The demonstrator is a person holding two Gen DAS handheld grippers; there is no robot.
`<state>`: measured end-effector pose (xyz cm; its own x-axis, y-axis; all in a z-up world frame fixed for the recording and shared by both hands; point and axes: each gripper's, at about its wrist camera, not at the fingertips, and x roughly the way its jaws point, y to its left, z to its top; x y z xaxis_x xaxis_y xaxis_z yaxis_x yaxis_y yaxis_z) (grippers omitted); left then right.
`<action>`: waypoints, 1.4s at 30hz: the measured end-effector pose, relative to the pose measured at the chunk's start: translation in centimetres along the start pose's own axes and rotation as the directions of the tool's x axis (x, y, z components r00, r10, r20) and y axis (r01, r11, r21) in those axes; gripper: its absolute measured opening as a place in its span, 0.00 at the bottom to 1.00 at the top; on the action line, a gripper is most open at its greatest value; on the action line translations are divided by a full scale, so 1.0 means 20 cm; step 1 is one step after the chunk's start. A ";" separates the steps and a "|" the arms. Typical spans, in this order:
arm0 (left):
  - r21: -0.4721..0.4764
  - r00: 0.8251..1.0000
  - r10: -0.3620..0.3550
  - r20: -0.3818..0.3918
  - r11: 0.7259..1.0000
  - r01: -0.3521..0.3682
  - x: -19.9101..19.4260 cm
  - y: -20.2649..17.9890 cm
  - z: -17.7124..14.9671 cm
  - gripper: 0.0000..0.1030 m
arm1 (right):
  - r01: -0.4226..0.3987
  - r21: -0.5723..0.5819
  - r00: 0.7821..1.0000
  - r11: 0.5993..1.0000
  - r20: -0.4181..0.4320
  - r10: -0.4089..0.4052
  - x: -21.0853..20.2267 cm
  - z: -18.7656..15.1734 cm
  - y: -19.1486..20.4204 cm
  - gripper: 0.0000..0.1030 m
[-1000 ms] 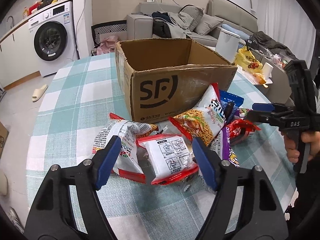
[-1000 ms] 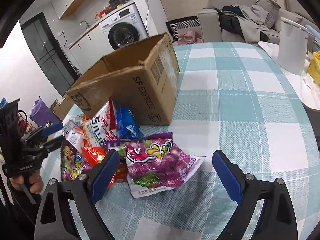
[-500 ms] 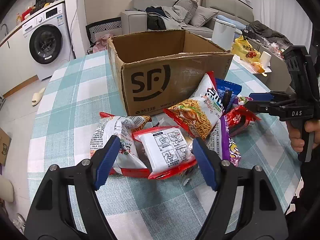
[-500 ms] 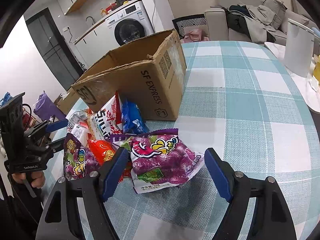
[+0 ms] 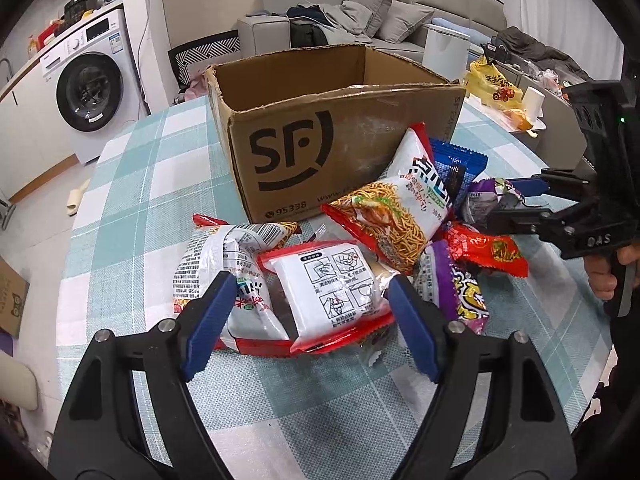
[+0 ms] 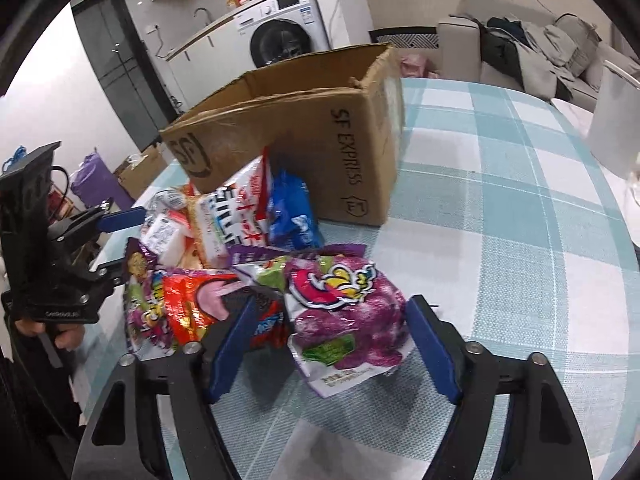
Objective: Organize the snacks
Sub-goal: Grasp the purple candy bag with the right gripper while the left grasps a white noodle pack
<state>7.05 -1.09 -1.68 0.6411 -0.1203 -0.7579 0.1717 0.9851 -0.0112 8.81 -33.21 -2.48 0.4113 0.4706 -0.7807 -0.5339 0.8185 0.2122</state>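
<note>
An open SF cardboard box (image 5: 332, 132) stands on the checked table; it also shows in the right wrist view (image 6: 304, 140). A pile of snack packs lies in front of it. My left gripper (image 5: 308, 320) is open, its fingers on either side of a white-and-red noodle pack (image 5: 332, 292). My right gripper (image 6: 328, 344) is open, its fingers straddling a purple snack bag (image 6: 344, 304). The right gripper also shows in the left wrist view (image 5: 516, 204), over the pile's right side. The left gripper shows in the right wrist view (image 6: 116, 240).
Other packs in the pile: a yellow noodle bag (image 5: 396, 208), a blue pack (image 6: 292, 212), a red pack (image 5: 484, 248), a white-grey pack (image 5: 224, 272). A white bin (image 6: 616, 128) stands past the table's right edge. A washing machine (image 5: 88, 80) and a sofa (image 5: 360, 20) are behind.
Both grippers have moved forward toward the pile. The left now straddles the white-and-red pack, the right straddles the purple bag. The right jaws have narrowed a little.
</note>
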 end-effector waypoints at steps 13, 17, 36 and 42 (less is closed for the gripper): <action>-0.013 1.000 -0.017 -0.001 1.000 0.017 -0.02 0.00 0.00 0.77 | 0.058 -0.011 0.997 0.998 0.042 -0.057 -0.02 0.00 -0.01 0.33; -0.017 1.000 -0.022 0.001 1.000 0.022 -0.04 0.02 0.01 0.77 | 0.043 0.003 0.997 0.999 0.070 -0.043 -0.07 0.01 -0.03 0.33; -0.021 0.996 -0.049 0.077 0.998 0.051 -0.13 0.10 0.04 0.70 | 0.012 0.026 0.988 1.000 0.154 -0.016 -0.18 0.06 -0.05 0.33; -0.019 0.996 -0.087 0.034 0.996 0.087 -0.08 0.05 0.02 0.52 | 0.003 0.029 0.983 1.000 0.183 -0.008 -0.22 0.06 -0.05 0.33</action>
<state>6.48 -0.01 -0.18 0.6490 -0.2094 -0.7314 0.2129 0.9730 -0.0896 8.42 -35.69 1.39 0.5436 0.5164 -0.6617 -0.5112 0.8289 0.2269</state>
